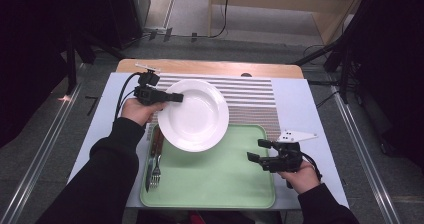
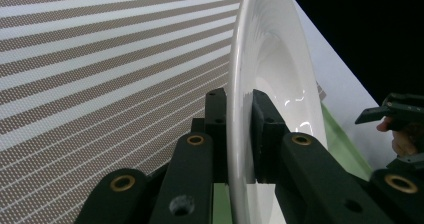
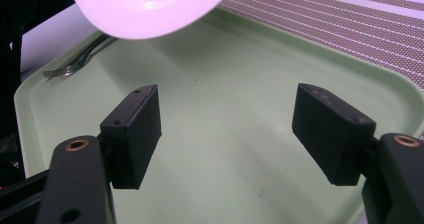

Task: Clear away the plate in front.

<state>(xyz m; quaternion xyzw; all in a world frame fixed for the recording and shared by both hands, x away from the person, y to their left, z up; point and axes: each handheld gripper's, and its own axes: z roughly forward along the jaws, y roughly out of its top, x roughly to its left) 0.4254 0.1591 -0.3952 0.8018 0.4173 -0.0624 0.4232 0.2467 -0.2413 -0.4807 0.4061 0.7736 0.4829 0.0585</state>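
A white plate [image 1: 195,115] hangs above the table, partly over the far left corner of a green tray [image 1: 220,179]. My left gripper [image 1: 172,97] is shut on the plate's left rim. In the left gripper view the rim [image 2: 239,109] runs edge-on between the two black pads [image 2: 265,134], which press on it. My right gripper [image 1: 256,151] stands open over the tray's right side, nothing between its fingers. The right gripper view has the plate [image 3: 150,4] at the top and the bare tray [image 3: 225,114] below its open jaws.
A fork [image 1: 156,170] and a knife [image 1: 149,171] lie along the tray's left edge, under the plate's near rim. A striped placemat [image 1: 250,96] covers the far half of the white table [image 1: 300,109]. A wooden strip borders the far side.
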